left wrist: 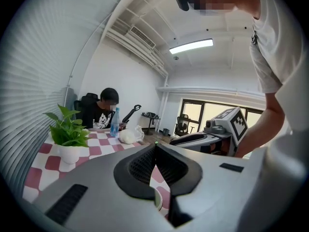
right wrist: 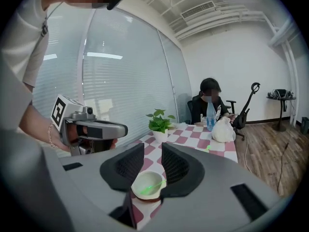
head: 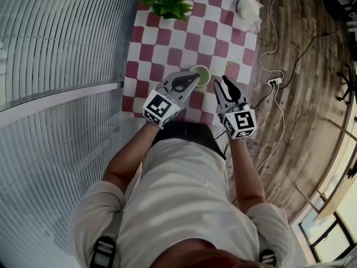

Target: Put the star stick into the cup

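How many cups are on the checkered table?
1. The cup stands at the near end of the table, a green stick in it. The far end is cut off, so others may hide.

Red-white checked tablecloth [head: 167, 43], green stick [right wrist: 154, 186] (white cup [right wrist: 140, 180])

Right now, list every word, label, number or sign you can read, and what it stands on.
None can be read.
On the left marker cube, on the left claw: black-and-white squares, no letters.
On the right marker cube, on the right claw: the same.
On the seated person's shirt: white print, too blurred.
On the bottle: any label too small.
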{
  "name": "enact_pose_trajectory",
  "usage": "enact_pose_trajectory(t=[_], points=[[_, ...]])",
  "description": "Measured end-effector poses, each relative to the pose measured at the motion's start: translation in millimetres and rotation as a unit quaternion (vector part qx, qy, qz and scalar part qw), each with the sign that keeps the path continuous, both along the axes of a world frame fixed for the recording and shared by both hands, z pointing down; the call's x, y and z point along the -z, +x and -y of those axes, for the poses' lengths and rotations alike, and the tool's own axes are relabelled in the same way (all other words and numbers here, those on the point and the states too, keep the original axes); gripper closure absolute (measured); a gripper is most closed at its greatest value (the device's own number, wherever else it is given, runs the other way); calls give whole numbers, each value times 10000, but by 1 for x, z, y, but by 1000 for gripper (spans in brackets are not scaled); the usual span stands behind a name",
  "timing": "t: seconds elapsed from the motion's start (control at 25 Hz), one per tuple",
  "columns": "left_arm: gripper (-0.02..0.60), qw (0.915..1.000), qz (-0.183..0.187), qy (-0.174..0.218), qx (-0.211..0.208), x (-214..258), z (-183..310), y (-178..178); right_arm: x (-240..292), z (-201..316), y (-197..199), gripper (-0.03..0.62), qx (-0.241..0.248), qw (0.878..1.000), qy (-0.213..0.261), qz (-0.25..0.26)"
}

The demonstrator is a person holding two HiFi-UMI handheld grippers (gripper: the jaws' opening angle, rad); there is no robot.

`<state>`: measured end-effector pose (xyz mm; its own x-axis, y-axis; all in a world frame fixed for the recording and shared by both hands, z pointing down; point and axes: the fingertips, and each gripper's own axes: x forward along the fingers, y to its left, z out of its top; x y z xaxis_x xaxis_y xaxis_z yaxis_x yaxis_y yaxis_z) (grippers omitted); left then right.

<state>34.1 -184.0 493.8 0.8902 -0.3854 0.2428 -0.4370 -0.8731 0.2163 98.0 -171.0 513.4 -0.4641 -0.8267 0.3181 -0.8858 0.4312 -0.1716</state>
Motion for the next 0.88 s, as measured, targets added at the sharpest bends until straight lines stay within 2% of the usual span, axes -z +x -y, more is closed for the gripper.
enact_pose_trajectory(t=[0.44,0.88], points=[[549,9992,-310,246,8,69,-12,-3,90,-15,-21,541,329,9977,590,1],[549,9976,-487,461,-178,132,-34,-3,163,-26,-35,560,420,9949,919,81]])
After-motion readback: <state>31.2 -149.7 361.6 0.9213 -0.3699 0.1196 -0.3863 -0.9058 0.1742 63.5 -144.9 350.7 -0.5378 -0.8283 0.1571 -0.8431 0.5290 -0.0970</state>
